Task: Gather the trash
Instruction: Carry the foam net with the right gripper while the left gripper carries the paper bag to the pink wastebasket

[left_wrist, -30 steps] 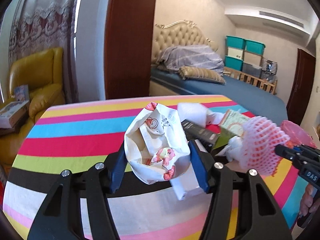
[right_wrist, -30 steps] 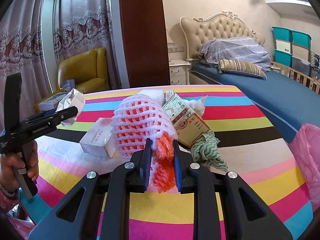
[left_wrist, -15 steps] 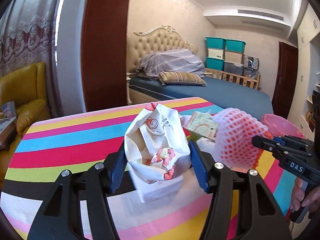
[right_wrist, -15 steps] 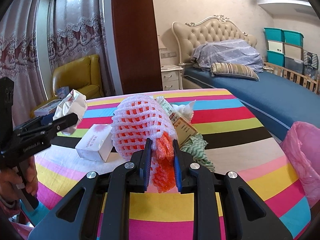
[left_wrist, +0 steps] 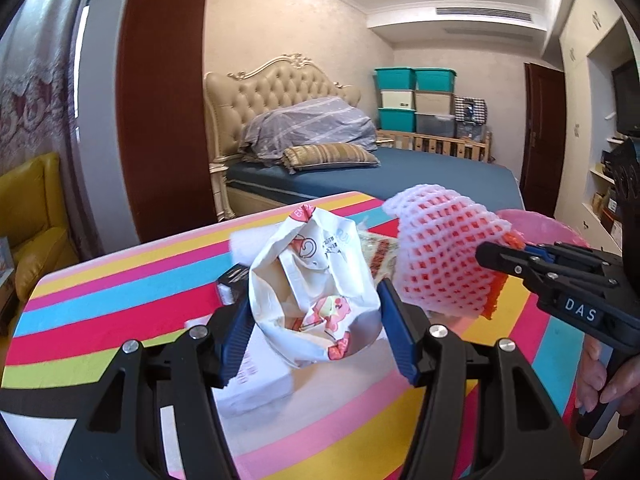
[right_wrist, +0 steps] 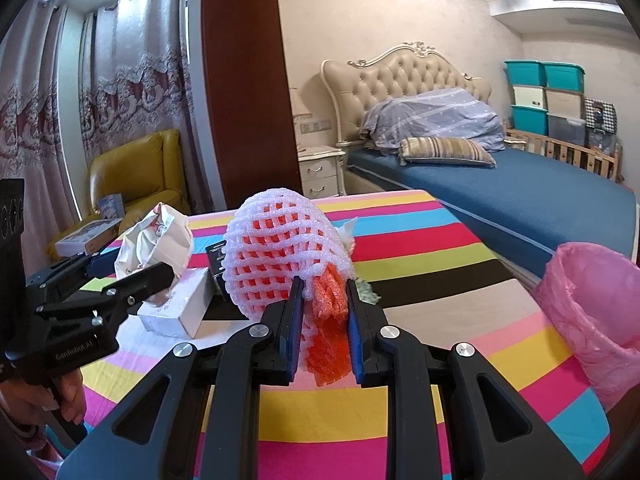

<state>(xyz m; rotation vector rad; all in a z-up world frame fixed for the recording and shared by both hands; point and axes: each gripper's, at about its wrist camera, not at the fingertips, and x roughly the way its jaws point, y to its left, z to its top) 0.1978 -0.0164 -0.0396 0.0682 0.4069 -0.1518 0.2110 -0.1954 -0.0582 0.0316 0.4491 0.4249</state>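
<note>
My left gripper is shut on a crumpled white paper bag with red print and holds it above the striped table. The same paper bag shows at the left of the right wrist view. My right gripper is shut on the orange tail of a white foam fruit net; that foam net hangs to the right of the bag in the left wrist view. A bin lined with a pink bag stands off the table's right edge, with its rim behind the net.
On the table lie a white box, a black box, a printed packet and a green rag. A bed lies beyond the table. A yellow armchair stands at the back left. A hand grips the right tool.
Both grippers have swung to the right with their loads still held. The pink bin has come further into view, and the white box now lies under the bag.
</note>
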